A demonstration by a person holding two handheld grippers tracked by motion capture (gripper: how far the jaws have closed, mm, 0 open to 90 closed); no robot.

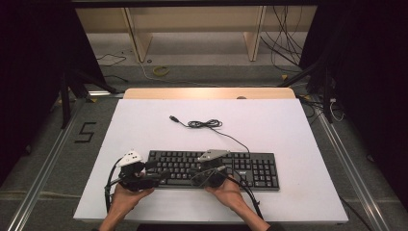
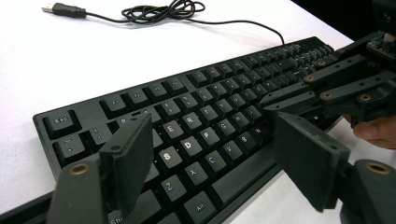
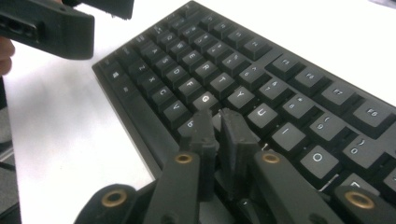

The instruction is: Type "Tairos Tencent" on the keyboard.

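A black keyboard [image 1: 250,168] lies on the white table [image 1: 288,125] near its front edge. Its cable [image 1: 204,124] is bundled behind it and ends in a loose USB plug [image 1: 173,118]. My left gripper [image 1: 156,177] is at the keyboard's left end, its jaws wide open over the letter keys [image 2: 187,144] with nothing between them. My right gripper [image 1: 195,177] hovers over the middle keys and points left. Its fingertips [image 3: 204,122] are almost together above the H and J keys [image 3: 261,113] and hold nothing. The tips of both grippers are close to each other.
The person's hands [image 1: 226,190] rest at the table's front edge. Bare white surface lies behind and on both sides of the keyboard. A wooden strip [image 1: 207,92] borders the far edge. Beyond it, cables [image 1: 284,43] and stand legs are on the floor.
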